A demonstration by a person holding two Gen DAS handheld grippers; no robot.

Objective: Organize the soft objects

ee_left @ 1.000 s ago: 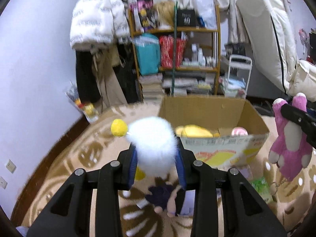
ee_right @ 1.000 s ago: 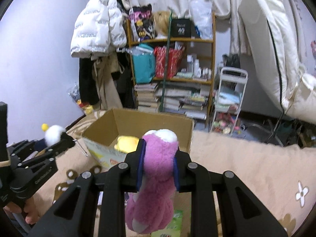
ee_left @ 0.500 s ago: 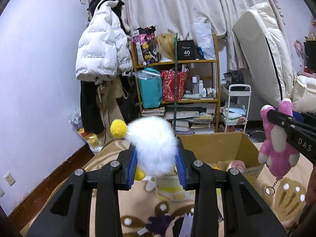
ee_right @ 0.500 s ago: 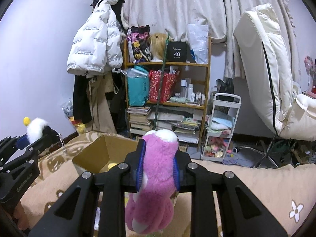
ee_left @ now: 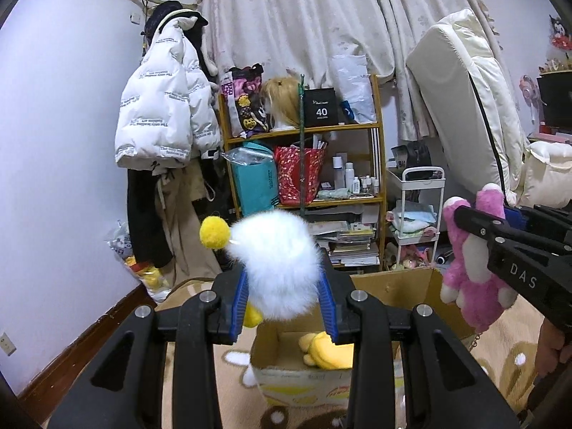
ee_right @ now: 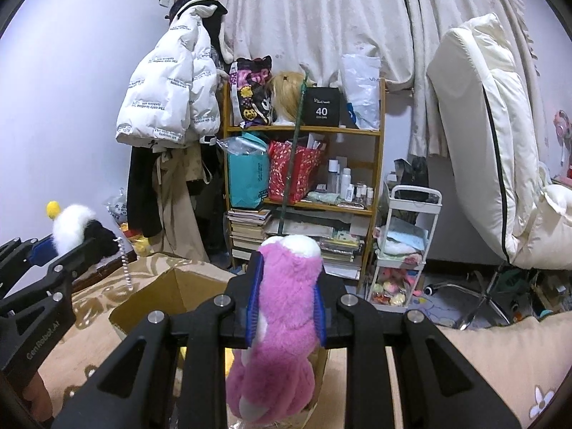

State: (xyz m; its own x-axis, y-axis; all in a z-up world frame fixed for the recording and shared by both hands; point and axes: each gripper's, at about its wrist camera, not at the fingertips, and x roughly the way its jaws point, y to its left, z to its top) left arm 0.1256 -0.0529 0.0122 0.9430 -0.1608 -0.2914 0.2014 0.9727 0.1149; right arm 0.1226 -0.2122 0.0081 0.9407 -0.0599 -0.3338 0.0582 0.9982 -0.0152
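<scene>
Both toys are held aloft, and the open cardboard box (ee_left: 411, 286) lies forward of and below both sets of jaws – that drop line is judged to be what the next move turns on

- left gripper (ee_left: 282, 300): jaws narrowed onto the white fluffy plush (ee_left: 275, 261), fur squeezed between the blue pads (ee_left: 238, 304). A yellow pompom (ee_left: 213, 232) sticks out up-left, so the toy's long axis runs roughly across the jaws and tilted, not along the fingers. A yellow bit hangs below the left pad
- right gripper (ee_right: 286, 307): jaws closed on the pink plush (ee_right: 282, 321) at its upper body. Long axis is near vertical, head with white patch up, legs hanging below the fingers toward the box
- box opening is seen directly under the left jaws in the left wrist view, with a yellow plush (ee_left: 329, 352) already inside. The left gripper is judged the nearer one to a straight drop; the pink toy hangs toward the box's right side

View differences:
- box interior and the yellow plush are shown clearly only by the left wrist view; in the right wrist view most of the opening is hidden behind the pink toy and fingers, only the left flap and a yellow sliver are visible
- a black part and bead chain (ee_right: 125, 261) on the white plush are shown only by the right wrist view
- pink toy's front, pale belly and dangling keychain are shown only by the left wrist view

Risk, as judged: the bead chain may snag on a finger at release
</scene>
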